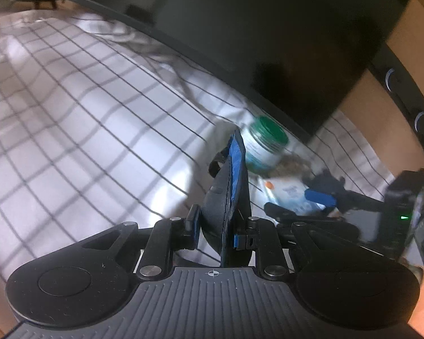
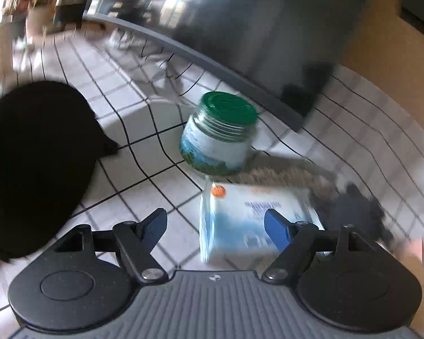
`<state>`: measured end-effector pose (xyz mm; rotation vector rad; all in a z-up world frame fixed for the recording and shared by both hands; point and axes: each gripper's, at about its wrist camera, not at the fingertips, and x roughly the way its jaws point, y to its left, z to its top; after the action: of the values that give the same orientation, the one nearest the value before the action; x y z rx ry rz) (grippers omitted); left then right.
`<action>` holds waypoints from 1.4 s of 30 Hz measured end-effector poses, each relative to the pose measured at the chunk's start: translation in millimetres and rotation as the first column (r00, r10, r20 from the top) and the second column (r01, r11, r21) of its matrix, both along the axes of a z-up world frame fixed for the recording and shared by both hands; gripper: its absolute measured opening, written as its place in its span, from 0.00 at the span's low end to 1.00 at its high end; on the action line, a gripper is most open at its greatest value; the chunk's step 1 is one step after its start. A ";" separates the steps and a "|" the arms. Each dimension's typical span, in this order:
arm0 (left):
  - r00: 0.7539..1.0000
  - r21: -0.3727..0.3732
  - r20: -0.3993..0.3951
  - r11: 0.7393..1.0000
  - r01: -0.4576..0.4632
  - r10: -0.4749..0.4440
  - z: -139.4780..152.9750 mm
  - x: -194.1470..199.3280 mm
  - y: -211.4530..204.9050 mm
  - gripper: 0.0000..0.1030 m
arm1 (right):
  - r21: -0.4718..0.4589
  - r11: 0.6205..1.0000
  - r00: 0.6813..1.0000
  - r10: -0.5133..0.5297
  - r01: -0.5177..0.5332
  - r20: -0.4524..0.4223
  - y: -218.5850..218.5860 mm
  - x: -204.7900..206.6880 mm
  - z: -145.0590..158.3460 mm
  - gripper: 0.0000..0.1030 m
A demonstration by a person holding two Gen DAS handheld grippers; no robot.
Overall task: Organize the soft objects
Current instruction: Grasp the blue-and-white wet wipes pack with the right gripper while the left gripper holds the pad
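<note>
My left gripper (image 1: 220, 233) is shut on a black cap with a blue underside (image 1: 229, 197), held on edge above the checked cloth (image 1: 84, 118). The same cap shows as a black mass at the left of the right wrist view (image 2: 34, 163). My right gripper (image 2: 216, 228) is open and empty, its fingers hovering over a pale blue tissue pack (image 2: 240, 217), also visible in the left wrist view (image 1: 291, 195). The right gripper shows in the left wrist view (image 1: 311, 203) above that pack.
A green-lidded jar (image 2: 220, 135) lies tilted beside the pack, also in the left wrist view (image 1: 264, 144). A brown fuzzy item (image 2: 291, 175) and a dark cloth (image 2: 359, 209) lie behind the pack. A dark monitor (image 1: 254, 42) stands at the back.
</note>
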<state>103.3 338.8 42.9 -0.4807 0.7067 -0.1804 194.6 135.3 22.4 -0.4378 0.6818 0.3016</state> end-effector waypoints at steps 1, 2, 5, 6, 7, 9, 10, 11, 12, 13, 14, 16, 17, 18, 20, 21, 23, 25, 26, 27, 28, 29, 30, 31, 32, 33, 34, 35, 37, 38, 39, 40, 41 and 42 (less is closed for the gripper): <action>1.000 -0.005 -0.003 1.000 -0.006 0.006 -0.8 0.2 4.9 0.23 | -0.019 1.000 1.000 0.006 -0.006 0.004 5.2 4.7 -2.9 0.74; 1.000 -0.008 -0.007 1.000 -0.010 0.010 -2.0 0.5 9.1 0.23 | -0.037 0.999 1.000 0.012 -0.012 0.008 9.9 9.9 -5.4 0.74; 1.000 -0.015 -0.026 1.000 -0.016 0.015 -7.1 2.9 17.5 0.23 | -0.049 0.998 0.999 0.033 -0.032 0.004 16.9 23.4 -9.0 0.74; 0.999 -0.015 -0.031 1.000 -0.015 0.015 -8.2 3.6 19.5 0.23 | -0.041 0.998 0.999 0.037 -0.038 -0.004 18.5 29.0 -8.3 0.74; 0.999 -0.016 -0.035 1.000 -0.012 0.012 -8.9 6.0 20.6 0.23 | -0.028 0.999 0.999 0.037 -0.038 -0.009 20.6 31.4 -6.4 0.74; 0.999 -0.016 -0.034 1.000 -0.004 0.004 -9.1 6.2 22.2 0.23 | 0.007 1.000 0.999 0.027 -0.027 -0.022 21.5 41.5 -2.7 0.74; 0.999 -0.016 -0.034 1.000 0.001 -0.001 -8.8 7.5 22.3 0.23 | 0.024 1.000 0.999 0.020 -0.019 -0.035 22.0 47.7 -1.7 0.74; 0.999 -0.014 -0.033 1.000 0.005 -0.006 -8.6 7.8 21.9 0.23 | 0.034 0.999 0.999 0.010 -0.009 -0.048 22.3 52.5 -1.2 0.74; 0.999 -0.013 -0.032 1.000 0.010 -0.010 -8.5 8.4 21.4 0.23 | 0.041 0.999 0.998 0.000 0.003 -0.060 22.0 58.5 -1.7 0.74; 0.999 -0.013 -0.031 1.000 0.014 -0.014 -8.1 8.4 21.0 0.23 | 0.044 0.999 0.997 -0.016 0.020 -0.074 21.2 64.8 -3.1 0.74; 0.999 -0.014 -0.031 1.000 0.016 -0.017 -8.0 8.3 21.1 0.23 | 0.048 0.998 0.996 -0.024 0.029 -0.086 20.7 70.1 -5.5 0.74; 0.999 -0.019 -0.033 1.000 0.016 -0.017 -8.6 8.1 22.5 0.23 | 0.069 0.997 0.991 -0.027 0.036 -0.133 16.5 78.2 -10.1 0.73; 0.999 -0.021 -0.035 1.000 0.015 -0.016 -9.3 7.7 23.5 0.23 | 0.093 0.995 0.987 -0.030 0.045 -0.157 11.8 80.6 -10.8 0.73; 0.999 -0.024 -0.038 1.000 0.014 -0.015 -10.3 8.7 24.7 0.23 | 0.111 0.993 0.984 -0.028 0.048 -0.176 8.3 82.0 -10.1 0.72; 0.999 -0.031 -0.044 0.999 0.014 -0.016 -12.5 9.5 26.1 0.23 | 0.134 0.990 0.977 -0.013 0.042 -0.213 2.8 80.8 -9.3 0.72; 0.999 -0.034 -0.049 0.999 0.013 -0.014 -13.3 9.9 26.2 0.23 | 0.154 0.987 0.971 -0.006 0.043 -0.238 -1.0 79.2 -9.1 0.72; 0.998 -0.041 -0.053 0.999 0.013 -0.015 -14.4 11.3 25.7 0.23 | 0.189 0.981 0.962 0.003 0.051 -0.275 -8.8 73.9 -9.7 0.72; 0.998 -0.046 -0.053 0.999 0.018 -0.020 -14.3 13.3 23.9 0.23 | 0.219 0.973 0.955 -0.003 0.070 -0.295 -18.3 65.4 -10.3 0.72; 0.998 -0.048 -0.052 0.999 0.021 -0.024 -14.3 14.4 22.9 0.23 | 0.219 0.973 0.955 -0.004 0.072 -0.295 -20.7 60.6 -10.6 0.72; 0.998 -0.049 -0.052 0.998 0.025 -0.028 -14.3 15.8 21.7 0.23 | 0.221 0.973 0.955 -0.003 0.071 -0.296 -24.3 53.8 -10.6 0.72; 0.998 -0.049 -0.050 0.998 0.030 -0.033 -14.2 17.1 20.2 0.23 | 0.224 0.972 0.954 -0.003 0.073 -0.299 -28.2 47.3 -10.7 0.72; 0.998 -0.050 -0.049 0.998 0.034 -0.036 -14.5 18.4 18.4 0.23 | 0.228 0.971 0.953 -0.003 0.075 -0.302 -30.8 42.2 -10.5 0.72; 0.998 -0.051 -0.049 0.998 0.037 -0.039 -14.8 19.4 16.9 0.23 | 0.234 0.969 0.952 -0.006 0.081 -0.307 -34.6 34.5 -10.2 0.72; 0.998 -0.053 -0.048 0.998 0.039 -0.042 -15.2 20.7 15.0 0.23 | 0.239 0.967 0.950 -0.012 0.091 -0.312 -38.5 27.6 -9.6 0.71; 0.998 -0.054 -0.047 0.998 0.043 -0.045 -15.5 21.4 13.7 0.23 | 0.239 0.966 0.950 -0.022 0.101 -0.311 -41.2 21.7 -8.6 0.70; 0.998 -0.053 -0.046 0.998 0.045 -0.048 -15.4 22.4 11.6 0.23 | 0.237 0.965 0.956 -0.038 0.110 -0.290 -43.9 10.5 -5.5 0.69; 0.998 -0.051 -0.043 0.998 0.048 -0.050 -15.0 23.0 9.8 0.23 | 0.235 0.965 0.967 -0.054 0.114 -0.248 -46.2 -0.7 -1.0 0.69; 0.998 -0.048 -0.038 0.998 0.051 -0.053 -14.4 23.4 8.1 0.23 | 0.232 0.965 0.978 -0.077 0.122 -0.194 -46.4 -12.5 3.5 0.69; 0.998 -0.043 -0.027 0.998 0.053 -0.054 -13.0 23.7 4.8 0.23 | 0.236 0.959 0.987 -0.140 0.156 -0.084 -47.2 -40.7 9.9 0.72; 0.998 -0.040 -0.024 0.998 0.054 -0.055 -12.2 24.2 4.2 0.23 | 0.243 0.955 0.985 -0.165 0.173 -0.053 -46.6 -49.0 10.5 0.74; 0.998 -0.035 -0.018 0.998 0.056 -0.056 -11.3 24.0 3.0 0.23 | 0.247 0.947 0.978 -0.205 0.205 -0.026 -45.3 -57.0 9.8 0.76; 0.998 -0.031 -0.015 0.998 0.059 -0.060 -10.4 23.9 2.3 0.23 | 0.248 0.937 0.967 -0.253 0.247 -0.006 -43.6 -62.5 8.1 0.77; 0.998 -0.027 -0.015 0.998 0.063 -0.064 -10.2 23.5 1.8 0.23 | 0.250 0.926 0.956 -0.294 0.284 0.003 -42.2 -64.8 6.3 0.77; 0.998 -0.023 -0.016 0.997 0.068 -0.068 -10.2 22.8 1.8 0.23 | 0.250 0.911 0.940 -0.340 0.328 0.006 -41.2 -63.9 4.4 0.78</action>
<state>126.1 340.7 32.7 -0.4805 0.7384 -0.2484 130.7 94.1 26.8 -0.0860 0.6487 0.0469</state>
